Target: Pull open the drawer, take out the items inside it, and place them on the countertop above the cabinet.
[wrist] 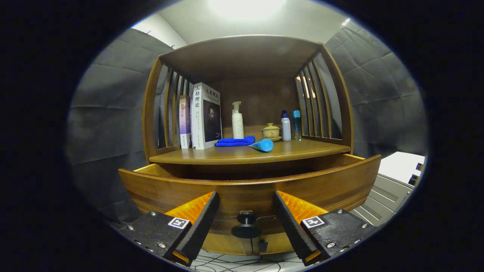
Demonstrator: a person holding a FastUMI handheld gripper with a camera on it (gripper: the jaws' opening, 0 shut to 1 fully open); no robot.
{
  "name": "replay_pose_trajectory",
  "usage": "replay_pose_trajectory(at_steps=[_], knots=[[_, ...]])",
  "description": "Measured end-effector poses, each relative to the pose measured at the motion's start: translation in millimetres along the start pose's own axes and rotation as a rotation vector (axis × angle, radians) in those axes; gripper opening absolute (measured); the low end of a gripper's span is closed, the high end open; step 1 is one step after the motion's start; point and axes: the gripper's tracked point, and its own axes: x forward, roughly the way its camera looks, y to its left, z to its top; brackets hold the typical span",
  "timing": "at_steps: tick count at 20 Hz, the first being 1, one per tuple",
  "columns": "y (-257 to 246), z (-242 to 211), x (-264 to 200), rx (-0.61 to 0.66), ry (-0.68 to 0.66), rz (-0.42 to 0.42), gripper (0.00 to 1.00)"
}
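Tool (245, 206) with fingers spread to either side of the knob (246, 226) on the pulled-out drawer (321, 185), below the worktop (242, 154).

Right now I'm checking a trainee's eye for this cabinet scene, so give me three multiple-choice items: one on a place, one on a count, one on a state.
1. Where is the drawer knob?
A. between the fingers
B. on the countertop
C. beside the books

2. How many books stand on the countertop?
A. none
B. two
C. five

3. How is the drawer?
A. pushed fully in
B. lifted out and set on the countertop
C. pulled out in front of the cabinet

Answers:
1 A: the knob sits in the gap of the gripper, whose open fingers do not touch it.
2 B: one thin and one thick book stand upright, side by side.
3 C: its front stands forward of the countertop's edge.
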Motion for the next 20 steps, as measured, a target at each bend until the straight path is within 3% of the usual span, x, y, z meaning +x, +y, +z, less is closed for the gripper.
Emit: replay_pose_trajectory(at_steps=[20], knots=[[-6, 5, 60, -0.007, 0.012, 0.082, 0.93]])
